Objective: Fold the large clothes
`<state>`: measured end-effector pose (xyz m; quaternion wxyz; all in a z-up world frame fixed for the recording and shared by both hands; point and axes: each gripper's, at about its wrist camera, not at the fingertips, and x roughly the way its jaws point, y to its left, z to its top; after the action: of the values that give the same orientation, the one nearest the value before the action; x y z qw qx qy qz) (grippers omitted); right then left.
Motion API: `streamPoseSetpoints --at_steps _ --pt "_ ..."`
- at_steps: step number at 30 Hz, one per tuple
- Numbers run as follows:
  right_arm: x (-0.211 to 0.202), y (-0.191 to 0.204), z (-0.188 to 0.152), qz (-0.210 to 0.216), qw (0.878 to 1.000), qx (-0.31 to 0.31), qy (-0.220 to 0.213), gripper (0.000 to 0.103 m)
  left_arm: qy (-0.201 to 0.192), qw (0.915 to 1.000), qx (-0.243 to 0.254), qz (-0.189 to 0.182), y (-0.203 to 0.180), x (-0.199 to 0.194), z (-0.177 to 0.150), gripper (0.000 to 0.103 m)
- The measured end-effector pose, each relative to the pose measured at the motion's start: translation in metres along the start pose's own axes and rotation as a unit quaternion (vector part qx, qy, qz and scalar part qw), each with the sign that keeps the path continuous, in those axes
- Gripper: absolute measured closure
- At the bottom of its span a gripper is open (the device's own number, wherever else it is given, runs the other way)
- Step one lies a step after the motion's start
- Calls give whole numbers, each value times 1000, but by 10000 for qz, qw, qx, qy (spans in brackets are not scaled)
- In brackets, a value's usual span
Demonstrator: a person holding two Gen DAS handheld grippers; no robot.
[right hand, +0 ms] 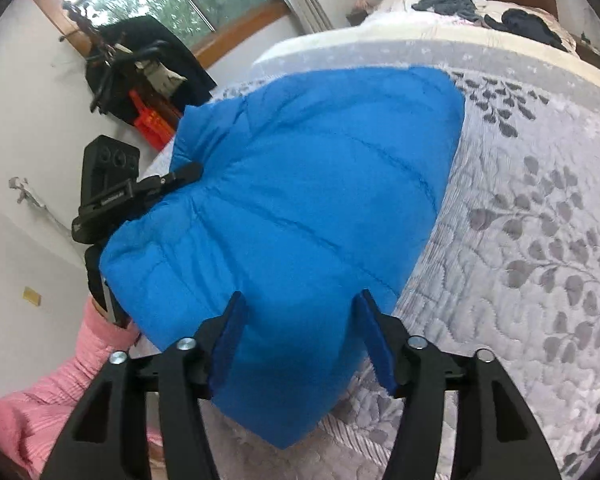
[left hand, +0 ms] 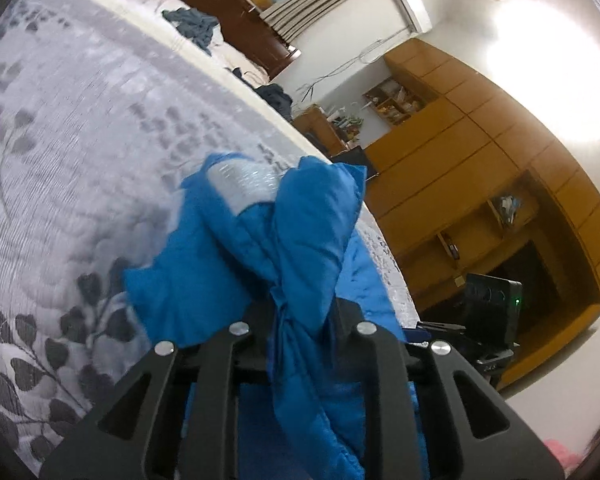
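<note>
— Where's the jacket (right hand: 300,184)?
— On the bed (right hand: 540,240), at its near edge; left gripper (left hand: 300,312) pinches a bunched fold.
— The right gripper (right hand: 300,304)?
— Jaws spread wide, straddling the jacket's near end.

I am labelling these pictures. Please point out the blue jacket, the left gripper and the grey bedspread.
blue jacket (right hand: 300,200): right wrist view, on the quilted middle panel.
left gripper (left hand: 296,312): left wrist view, between the fingertips, shut on bunched fabric.
grey bedspread (right hand: 540,240): right wrist view, on the leaf pattern beside the jacket.
</note>
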<state>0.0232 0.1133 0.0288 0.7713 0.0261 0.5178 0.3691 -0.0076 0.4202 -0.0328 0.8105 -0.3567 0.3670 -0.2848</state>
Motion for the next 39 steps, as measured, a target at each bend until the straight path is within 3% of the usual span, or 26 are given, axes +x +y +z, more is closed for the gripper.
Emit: streamPoseSetpoints --at_steps 4,9,12,16,19,25,28,30,32,33,34,39 --pt "11 2 -2 -202 9998 79 3 37 43 9992 299 251 6 7 -3 79" --pt "14 1 -4 -307 9994 165 24 36 88 9996 153 243 10 10 1 71" --pt "9 1 -5 -286 9993 236 5 35 40 9988 110 484 3 -3 1 62" --pt "-4 -1 -10 -162 9992 376 -38 36 -370 9938 472 939 -25 -46 -8 48" --pt "-12 0 -16 -126 9991 389 -59 36 -442 9925 709 890 -51 -71 -24 44" --pt "-19 8 -25 -168 9993 333 -83 36 -63 9899 1188 773 -101 -72 -57 36" --pt "-20 12 -30 -157 9993 319 -60 36 206 9900 1135 809 -104 -58 -64 36" --pt "-20 13 -31 -151 9994 322 -56 36 325 9901 1023 908 -97 -48 -65 41" --pt "-19 13 -31 -146 9994 325 -56 36 391 9921 781 898 -86 -40 -62 63" --pt "-19 14 -32 -139 9994 324 -57 36 435 9937 665 795 -82 -38 -60 78" --pt "-19 15 -32 -124 9994 323 -57 36 493 9962 470 543 -77 -36 -59 85" --pt "-18 16 -32 -85 9995 301 -55 36 226 9974 573 362 -83 -56 -62 95"
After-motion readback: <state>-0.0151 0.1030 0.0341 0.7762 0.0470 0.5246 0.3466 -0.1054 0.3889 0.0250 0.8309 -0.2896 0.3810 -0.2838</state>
